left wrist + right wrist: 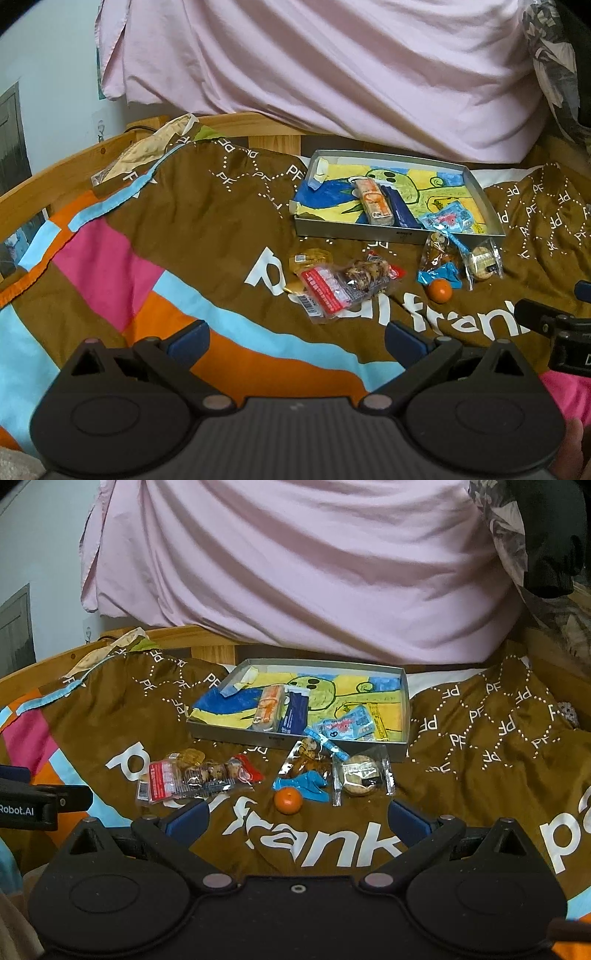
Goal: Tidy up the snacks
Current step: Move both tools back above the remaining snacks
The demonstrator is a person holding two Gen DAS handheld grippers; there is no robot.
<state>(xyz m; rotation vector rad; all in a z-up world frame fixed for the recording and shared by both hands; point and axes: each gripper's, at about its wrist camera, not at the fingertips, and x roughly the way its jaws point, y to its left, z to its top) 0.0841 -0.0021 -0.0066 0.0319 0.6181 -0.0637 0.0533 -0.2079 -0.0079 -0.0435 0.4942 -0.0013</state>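
Left wrist view shows the left hand-held gripper hovering low over a brown printed blanket, its blue-padded jaws spread wide with nothing between them. Ahead lies a shallow grey box lined with a child's drawing; inside it rest an orange-printed snack bar, a dark blue packet touching it, and a light blue packet near the front wall. On the blanket just in front of the box are the loose snacks: a red-labelled pack of small cakes, a round golden pastry touching its far end, a clear bag of cookies, a wrapped round biscuit, a blue wrapper and a small orange just beside that wrapper. The tip of the other tool pokes in at the right edge.

Right wrist view shows the right hand-held gripper likewise released, empty, jaws apart above the blanket's white lettering. From here the orange sits nearest, between the fingers in line of sight but not touched. A pink sheet hangs behind the box, over a wooden bed frame.
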